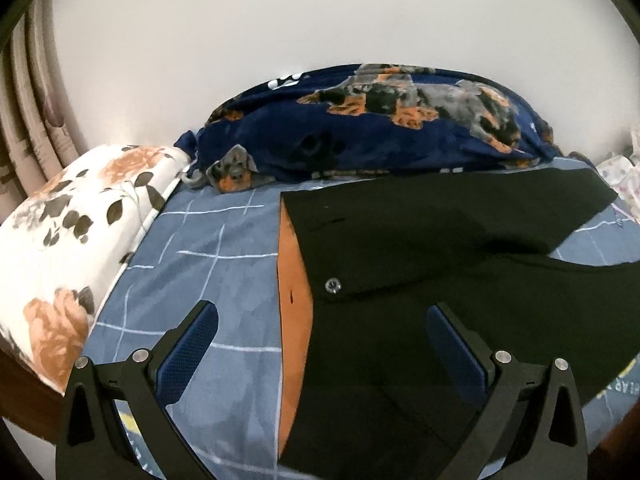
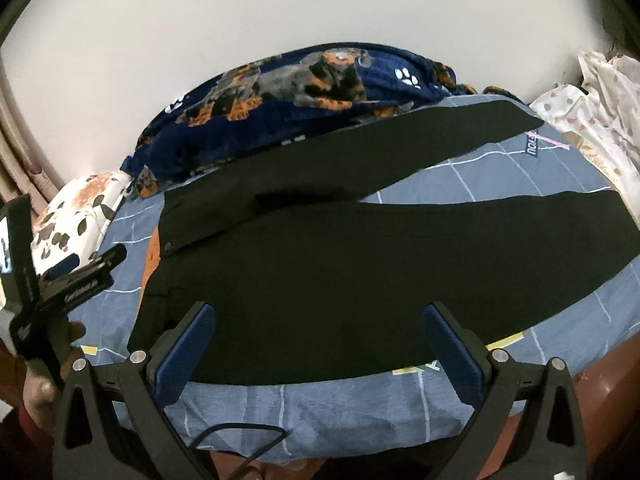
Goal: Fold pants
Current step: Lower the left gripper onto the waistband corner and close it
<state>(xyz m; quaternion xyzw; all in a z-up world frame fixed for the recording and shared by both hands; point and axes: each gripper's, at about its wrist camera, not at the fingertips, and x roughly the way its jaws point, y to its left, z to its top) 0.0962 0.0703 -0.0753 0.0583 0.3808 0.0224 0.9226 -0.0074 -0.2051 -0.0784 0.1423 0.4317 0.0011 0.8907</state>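
Note:
Black pants (image 1: 420,264) lie spread flat on the blue checked bed sheet (image 1: 224,248), waistband to the left with its orange lining (image 1: 294,280) showing and a metal button (image 1: 333,285) near the fly. In the right wrist view the pants (image 2: 328,264) have both legs running to the right and splayed apart. My left gripper (image 1: 322,328) hovers open over the waistband, holding nothing. My right gripper (image 2: 320,326) stands open above the near edge of the pants, also holding nothing. The left gripper's body (image 2: 76,280) shows at the left of the right wrist view, held by a hand.
A navy blanket with dog prints (image 1: 380,128) is bunched along the far side by the white wall. A floral pillow (image 1: 72,232) lies at the left, pale patterned cloth (image 2: 592,100) at the right. A black cable (image 2: 248,436) hangs over the near bed edge.

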